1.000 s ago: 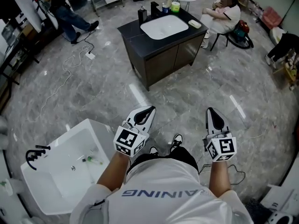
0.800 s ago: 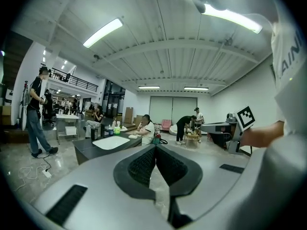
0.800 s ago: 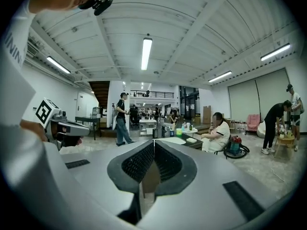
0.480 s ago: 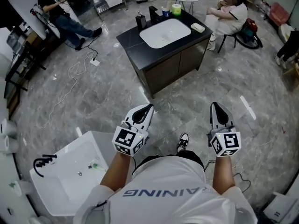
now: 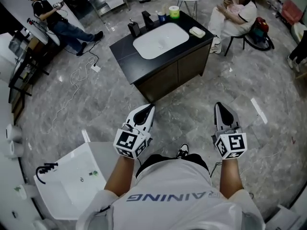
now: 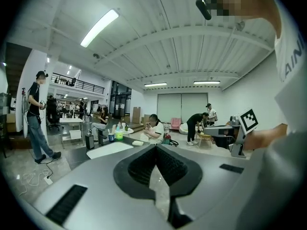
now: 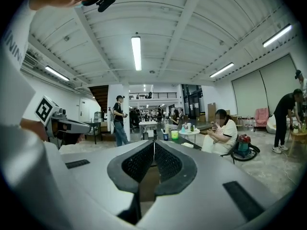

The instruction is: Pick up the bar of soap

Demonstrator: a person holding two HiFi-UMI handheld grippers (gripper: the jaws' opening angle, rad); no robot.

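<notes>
Pale rectangular bar of soap (image 5: 197,31) lies on the black table (image 5: 124,55), right end, just beside its white oval basin (image 5: 160,40). My left tongs (image 5: 150,110) & right tongs (image 5: 219,107) are both pressed together, nothing pinched, well short of the table, over grey marble floor (image 5: 96,109).

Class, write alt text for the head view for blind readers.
A person holds the shut left gripper and shut right gripper above a grey marble floor, facing a dark cabinet with a white basin and a pale bar of soap.
</notes>
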